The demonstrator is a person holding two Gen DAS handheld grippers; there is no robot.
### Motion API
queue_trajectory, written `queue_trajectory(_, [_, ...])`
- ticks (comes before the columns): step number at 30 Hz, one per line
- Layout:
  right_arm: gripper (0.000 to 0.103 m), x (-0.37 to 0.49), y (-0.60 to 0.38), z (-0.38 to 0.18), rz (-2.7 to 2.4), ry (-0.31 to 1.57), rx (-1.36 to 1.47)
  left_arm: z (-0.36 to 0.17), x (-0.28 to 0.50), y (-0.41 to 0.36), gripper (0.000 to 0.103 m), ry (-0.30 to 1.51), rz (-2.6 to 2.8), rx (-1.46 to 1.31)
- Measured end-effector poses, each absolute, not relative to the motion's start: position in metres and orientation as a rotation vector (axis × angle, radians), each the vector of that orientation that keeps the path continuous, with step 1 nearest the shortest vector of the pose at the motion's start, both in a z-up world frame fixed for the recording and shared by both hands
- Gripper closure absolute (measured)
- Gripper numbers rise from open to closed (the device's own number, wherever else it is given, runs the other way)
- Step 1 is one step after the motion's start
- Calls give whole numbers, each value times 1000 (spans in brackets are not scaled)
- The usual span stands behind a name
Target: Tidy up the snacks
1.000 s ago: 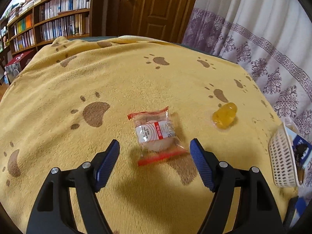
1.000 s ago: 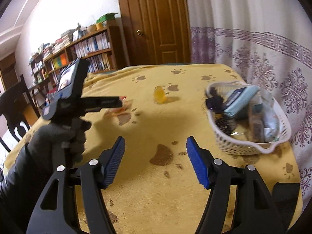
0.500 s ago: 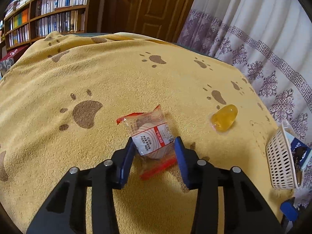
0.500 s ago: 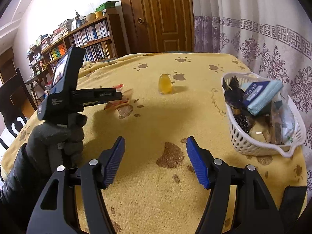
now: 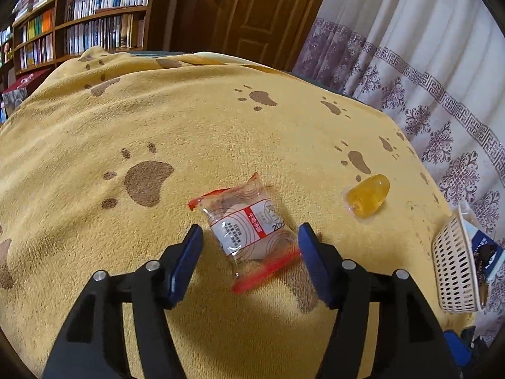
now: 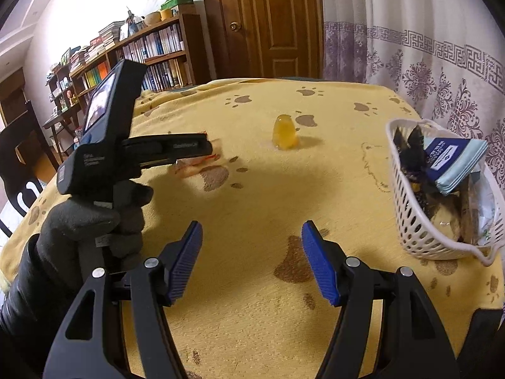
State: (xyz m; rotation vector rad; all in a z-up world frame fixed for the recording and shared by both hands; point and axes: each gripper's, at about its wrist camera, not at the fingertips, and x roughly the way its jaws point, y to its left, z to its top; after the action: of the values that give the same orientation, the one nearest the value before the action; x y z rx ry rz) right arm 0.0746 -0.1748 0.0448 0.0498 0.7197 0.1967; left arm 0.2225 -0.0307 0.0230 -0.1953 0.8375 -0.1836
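A clear snack packet (image 5: 249, 221) with red sealed ends lies on a worktop covered by a yellow cloth (image 5: 189, 126) printed with brown paw marks. The packet carries a white label with a red band of characters too small to read and the digits "20" at its edge; a round pale cake shows through the film. It lies tilted, one red end pointing away and to the left, the other toward the camera.

The left hand-held gripper (image 5: 247, 265) sits low over the cloth with its blue pads spread apart, one on each side of the packet's near half. The right-hand pad is just beside the packet's edge; the left-hand pad stands a little off it. Neither pad presses on the packet.

To the right, well apart from the packet, lies a small amber jelly cup (image 5: 367, 196). Farther right, at the worktop's edge, a white perforated basket (image 6: 407, 221) holds several packets, among them a blue one with white lettering that cannot be read.

The right hand-held gripper (image 6: 251, 259) hovers above bare cloth with its pads wide apart, gripping nothing. A black-gloved left hand (image 6: 94, 221) holds the other tool.
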Motion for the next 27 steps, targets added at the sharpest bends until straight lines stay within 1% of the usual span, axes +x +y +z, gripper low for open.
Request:
queue_trajectory(4, [36, 75, -173, 42, 198, 723, 48, 21, 226, -36, 40, 837, -171, -160])
queue_trajectory(5, [36, 75, -173, 42, 197, 723, 46, 21, 226, -38, 42, 838, -166, -147])
queue_trajectory(6, [36, 75, -173, 42, 195, 724, 43, 21, 226, -39, 46, 836, -159, -131])
queue_trajectory(8, [36, 76, -173, 41, 188, 725, 38, 22, 225, -39, 59, 833, -159, -125])
queue_trajectory(10, [36, 79, -173, 40, 177, 726, 32, 23, 223, -35, 64, 831, -175, -146])
queue_trajectory(12, [36, 84, -174, 40, 167, 726, 27, 26, 221, -29, 66, 823, -173, -159])
queue_trajectory(14, [36, 91, -175, 41, 161, 728, 23, 30, 218, -23, 71, 808, -167, -168])
queue_trajectory(17, [36, 108, -176, 42, 155, 739, 31, 38, 215, -14, 73, 788, -167, -188])
queue_trajectory(27, [36, 183, -186, 42, 101, 763, 68, 57, 207, -2, 73, 739, -168, -216])
